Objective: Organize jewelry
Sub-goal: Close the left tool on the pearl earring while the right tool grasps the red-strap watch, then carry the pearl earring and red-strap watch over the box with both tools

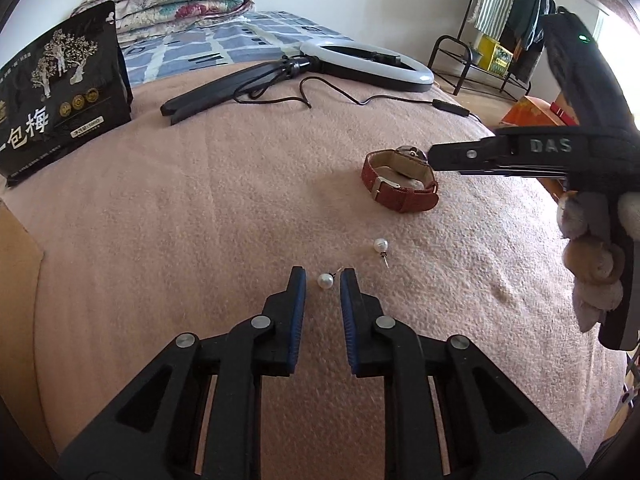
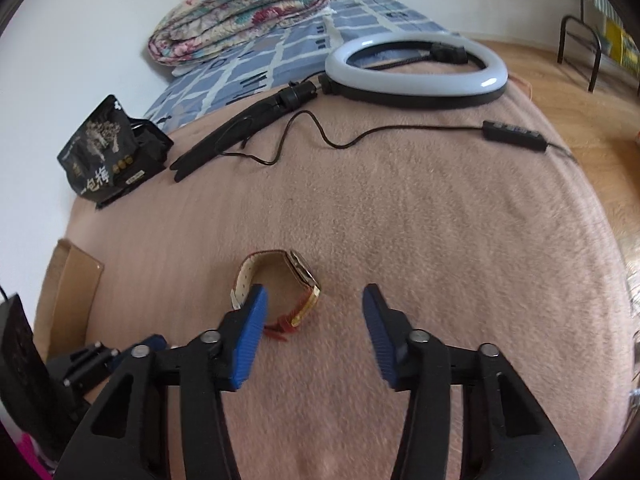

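Note:
On the pink blanket lie two pearl stud earrings and a brown-strap wristwatch (image 1: 398, 182). My left gripper (image 1: 323, 276) is open, its blue pads on either side of the nearer pearl earring (image 1: 325, 281), close but apart from it. The second pearl earring (image 1: 380, 245) lies a little further right. My right gripper (image 2: 314, 300) is open and low over the blanket; its left finger sits in front of the watch (image 2: 288, 280), which stands on its strap. In the left wrist view the right gripper (image 1: 440, 156) reaches in from the right, its tip at the watch.
A ring light (image 1: 368, 65) on a folded black tripod lies at the back with its cable and remote (image 2: 514, 136). A black snack bag (image 1: 60, 96) stands at the left. Folded quilts (image 2: 240, 12) are behind. A cardboard box (image 2: 72, 288) is at the bed's left edge.

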{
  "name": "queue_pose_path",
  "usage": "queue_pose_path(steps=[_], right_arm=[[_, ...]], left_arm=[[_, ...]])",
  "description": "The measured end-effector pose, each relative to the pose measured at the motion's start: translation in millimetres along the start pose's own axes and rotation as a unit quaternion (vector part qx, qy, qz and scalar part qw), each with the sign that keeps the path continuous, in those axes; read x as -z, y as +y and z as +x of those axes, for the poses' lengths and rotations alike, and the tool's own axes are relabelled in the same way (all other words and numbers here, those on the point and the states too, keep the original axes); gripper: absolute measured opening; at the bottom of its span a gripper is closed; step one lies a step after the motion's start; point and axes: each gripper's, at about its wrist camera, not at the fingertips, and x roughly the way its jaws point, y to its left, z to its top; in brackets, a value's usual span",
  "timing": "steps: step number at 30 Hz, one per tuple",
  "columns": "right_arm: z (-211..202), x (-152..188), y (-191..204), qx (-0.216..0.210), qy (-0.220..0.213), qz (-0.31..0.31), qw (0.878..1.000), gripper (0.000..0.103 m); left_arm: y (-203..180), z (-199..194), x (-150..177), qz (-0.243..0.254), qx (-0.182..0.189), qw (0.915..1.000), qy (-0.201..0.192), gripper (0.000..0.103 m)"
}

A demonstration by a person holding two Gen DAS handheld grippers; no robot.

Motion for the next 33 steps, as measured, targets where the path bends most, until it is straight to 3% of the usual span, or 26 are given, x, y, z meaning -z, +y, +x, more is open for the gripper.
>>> queue_pose_path(steps=[5,13,33], right_arm=[[18,-2,0,0.005,0.016,0.006,1.000,0.038],[27,-4,2,0.012,0.018,0.002,1.000,0.014],[-4,7,16,0.044,-0.018,-0.026,0.999,0.013]], left_arm=[[-3,7,2,0.011,-0.003,0.9999,0.004,0.009],[-3,7,3,0.010,-0.003,0.9999,0.002,0.007],[1,-26,3,0.001,-0.005,0.9999,-0.015,0.006]])
